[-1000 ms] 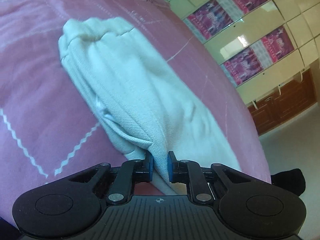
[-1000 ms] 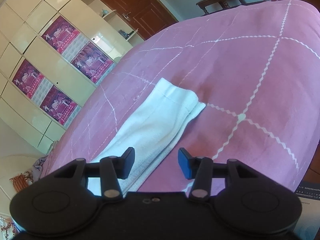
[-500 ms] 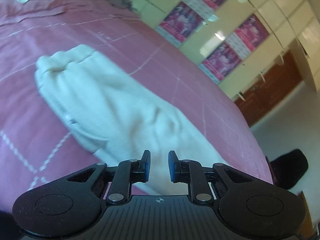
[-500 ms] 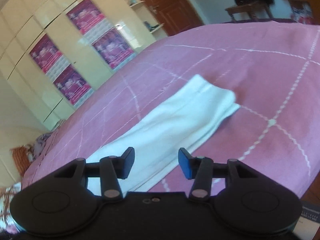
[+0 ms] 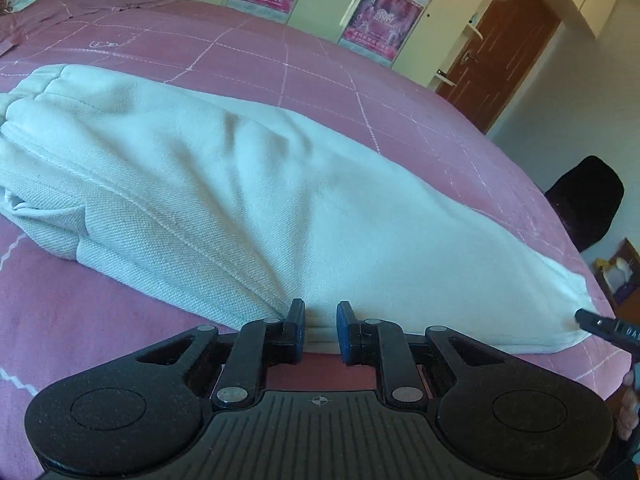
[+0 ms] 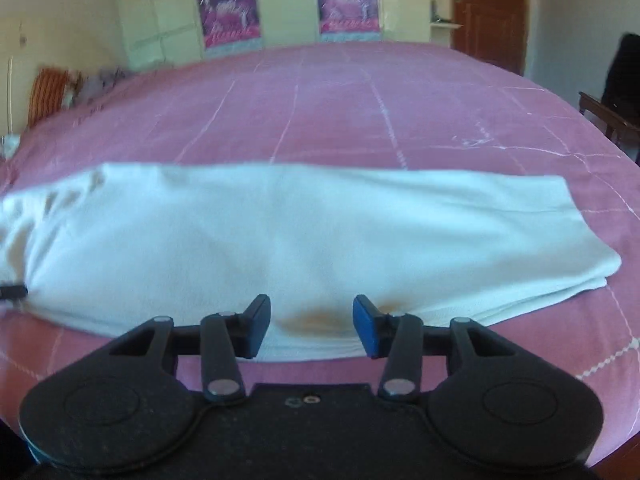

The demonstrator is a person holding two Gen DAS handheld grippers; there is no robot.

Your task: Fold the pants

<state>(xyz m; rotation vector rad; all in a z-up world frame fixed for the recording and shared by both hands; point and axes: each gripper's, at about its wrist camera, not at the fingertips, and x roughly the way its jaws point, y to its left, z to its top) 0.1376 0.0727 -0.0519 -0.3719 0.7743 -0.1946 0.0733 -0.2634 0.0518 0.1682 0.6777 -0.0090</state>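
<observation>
White pants (image 5: 248, 184), lengthwise on pink bedspread (image 5: 312, 68): released since earlier. Left gripper (image 5: 320, 330) narrow, apparently empty; right gripper (image 6: 311, 328) wide, empty.

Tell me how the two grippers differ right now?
The left gripper has its jaws nearly together, a narrow gap only; the right gripper stands wide open. The left sits at the pants' near edge, the right over a brownish stain. Both are black, blue-padded and hold nothing.

White pants (image 6: 280, 236) lengthwise on pink bedspread (image 6: 340, 108), wide-apart right gripper (image 6: 312, 326) at near edge.
</observation>
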